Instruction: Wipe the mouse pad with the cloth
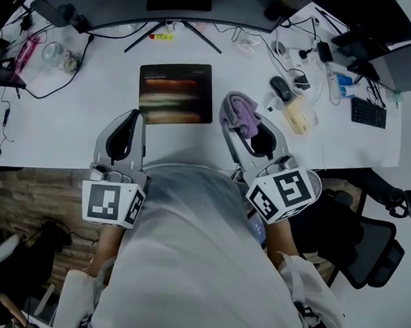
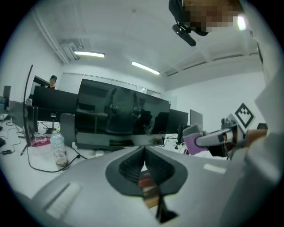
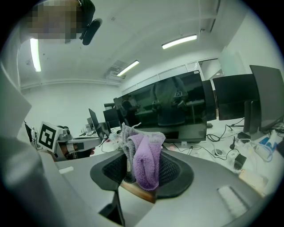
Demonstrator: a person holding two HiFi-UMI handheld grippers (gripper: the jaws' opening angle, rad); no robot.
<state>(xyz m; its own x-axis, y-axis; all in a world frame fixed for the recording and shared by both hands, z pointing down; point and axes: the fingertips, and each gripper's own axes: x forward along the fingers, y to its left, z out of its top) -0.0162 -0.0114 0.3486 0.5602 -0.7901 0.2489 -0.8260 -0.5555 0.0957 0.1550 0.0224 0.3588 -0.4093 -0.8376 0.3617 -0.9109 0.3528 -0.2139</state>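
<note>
A dark mouse pad (image 1: 176, 93) with blurred light bands lies on the white desk (image 1: 78, 120) below the monitor stand. My right gripper (image 1: 243, 121) hovers just right of the pad's near right corner, shut on a purple and grey cloth (image 1: 238, 112). In the right gripper view the cloth (image 3: 144, 162) hangs bunched between the jaws. My left gripper (image 1: 135, 119) sits just left of the pad's near left corner, shut with nothing in it; its jaws (image 2: 143, 160) meet in the left gripper view.
A black mouse (image 1: 280, 88), a yellowish pack (image 1: 297, 115), cables and a keyboard (image 1: 368, 112) crowd the desk's right side. A plastic bottle (image 1: 57, 55) lies at the far left. The monitor stand (image 1: 174, 26) is behind the pad. An office chair (image 1: 365, 242) stands at the right.
</note>
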